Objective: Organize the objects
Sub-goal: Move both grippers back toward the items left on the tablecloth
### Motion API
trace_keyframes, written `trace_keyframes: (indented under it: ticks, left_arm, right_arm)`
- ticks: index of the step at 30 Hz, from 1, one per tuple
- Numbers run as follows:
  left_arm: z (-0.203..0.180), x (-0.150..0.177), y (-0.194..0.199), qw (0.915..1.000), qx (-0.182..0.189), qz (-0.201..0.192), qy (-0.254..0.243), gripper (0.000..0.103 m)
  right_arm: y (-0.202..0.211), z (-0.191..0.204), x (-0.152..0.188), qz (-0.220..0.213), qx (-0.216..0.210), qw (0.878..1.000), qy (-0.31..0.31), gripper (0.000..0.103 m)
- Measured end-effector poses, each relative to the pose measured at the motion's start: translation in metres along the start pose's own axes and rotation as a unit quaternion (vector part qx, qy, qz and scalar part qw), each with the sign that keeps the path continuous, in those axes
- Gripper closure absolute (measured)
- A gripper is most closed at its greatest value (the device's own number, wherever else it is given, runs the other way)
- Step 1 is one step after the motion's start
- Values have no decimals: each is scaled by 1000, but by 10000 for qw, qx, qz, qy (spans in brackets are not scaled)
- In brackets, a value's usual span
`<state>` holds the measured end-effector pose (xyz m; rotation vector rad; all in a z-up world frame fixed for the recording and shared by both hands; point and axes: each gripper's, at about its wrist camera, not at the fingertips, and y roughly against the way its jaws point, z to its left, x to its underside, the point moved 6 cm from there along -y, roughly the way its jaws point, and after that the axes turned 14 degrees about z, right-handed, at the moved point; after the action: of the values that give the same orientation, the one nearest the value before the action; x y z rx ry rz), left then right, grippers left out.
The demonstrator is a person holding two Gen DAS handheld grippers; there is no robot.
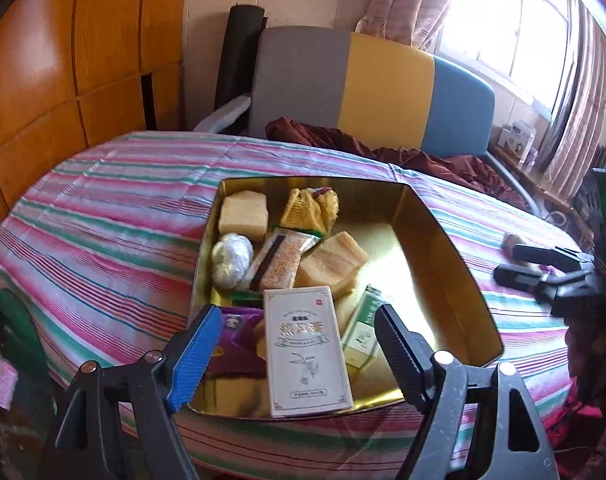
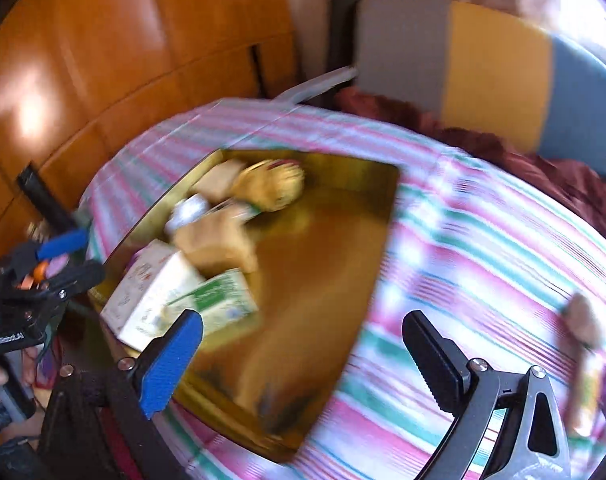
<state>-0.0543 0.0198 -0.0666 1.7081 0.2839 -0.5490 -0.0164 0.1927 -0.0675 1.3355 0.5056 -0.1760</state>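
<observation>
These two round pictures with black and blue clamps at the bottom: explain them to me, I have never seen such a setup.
A person holds a two-finger gripper in each hand, each with a wide-angle camera looking along its fingers.

The sharp picture comes from the left gripper; the blurred one from the right gripper. Both are open and hold nothing.

Both look down at a gold box lying on a bed with a striped cover. Inside the box are small items: a white carton, a green carton, tan blocks, a snack packet and a white bundle.

To the right of the box, one small object lies on the cover; it is too blurred to name.
</observation>
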Motion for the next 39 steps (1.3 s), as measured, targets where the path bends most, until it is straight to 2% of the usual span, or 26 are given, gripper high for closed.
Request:
trace_keyframes:
  ticks: [5,7,9,10,12,14,16,17,18,21,23,25,29,32,34,39]
  left_arm:
    - [-10,-2,6,9995,290,-116,-52,32]
    - [-20,-6,10,9989,397,-176,-164,33]
    - [-35,-11,13,9981,491,-183,-338,33]
    - [-43,-13,14,9975,528,-183,-428,33]
    - [-60,-17,14,9961,590,-154,-639,34]
    - [-83,-19,12,9939,653,-84,-887,35]
    - [-110,-20,8,9902,800,0,-1141,35]
    - [-124,-19,6,9882,870,50,-1260,36]
    - [-141,-19,2,9853,958,118,-1408,36]
    - [-183,-16,-8,9773,1160,345,-1740,37]
    - [-211,-14,-18,9717,1292,566,-1893,40]
    - [-239,-12,-28,9659,1423,772,-2019,41]
    - [-282,-6,-51,9563,1569,1043,-2236,42]
    - [-309,-5,-71,9514,1561,1260,-2334,42]
    - [-325,-6,-90,9494,1565,1429,-2316,42]
    - [-358,-9,-132,9462,1520,1835,-2191,42]
  right_arm:
    - [34,-90,20,-174,606,9937,-926,2]
    - [50,-132,33,-272,882,9853,-1438,2]
    - [68,-177,46,-422,1257,9714,-1972,2]
    - [75,-200,54,-490,1409,9625,-2267,2]
    - [91,-246,76,-645,1697,9371,-2982,2]
    - [103,-288,101,-770,1888,9030,-3782,2]
    - [111,-319,123,-871,1773,8660,-4594,2]
    - [115,-326,129,-978,1630,8537,-4848,2]
    - [117,-330,133,-1033,1524,8472,-4984,2]
    - [116,-330,135,-1004,1391,8442,-5078,2]
    - [117,-329,132,-1086,1238,8459,-5073,2]
    - [122,-329,133,-1221,1217,8424,-5105,2]
    - [137,-337,151,-1609,999,8176,-5437,1]
    - [143,-343,163,-1846,713,7973,-5702,1]
    - [145,-344,168,-1943,566,7889,-5803,1]
    - [144,-345,170,-2046,274,7820,-5881,1]
